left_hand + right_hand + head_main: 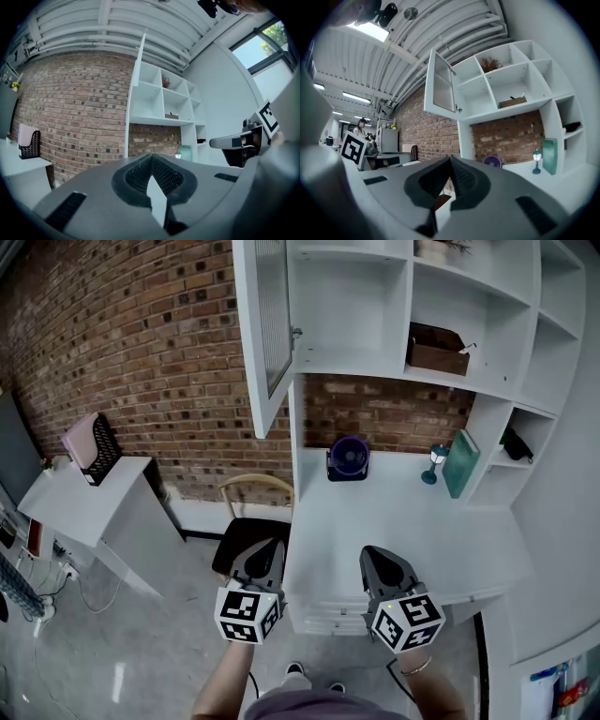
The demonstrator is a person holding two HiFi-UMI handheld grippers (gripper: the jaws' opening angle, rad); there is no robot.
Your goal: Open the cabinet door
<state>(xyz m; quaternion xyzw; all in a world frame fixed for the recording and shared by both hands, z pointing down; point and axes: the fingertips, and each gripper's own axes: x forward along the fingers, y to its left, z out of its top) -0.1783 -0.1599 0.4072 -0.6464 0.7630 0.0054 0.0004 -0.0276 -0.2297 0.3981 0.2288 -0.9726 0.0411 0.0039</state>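
The white cabinet door (263,329) with its ribbed glass panel stands swung open at the upper left of the white shelf unit (487,381). It shows edge-on in the left gripper view (140,51) and from its inner side in the right gripper view (441,87). Both grippers hang low at the desk's front edge, well below the door and apart from it. My left gripper (264,547) (151,160) is shut with nothing in it. My right gripper (376,554) (450,161) is likewise shut and empty.
On the white desk (403,521) stand a purple fan (348,458), a small lamp (435,460) and a green book (460,463). A brown box (438,351) sits on a shelf. A chair (251,521) stands left of the desk, a side table (94,507) further left by the brick wall.
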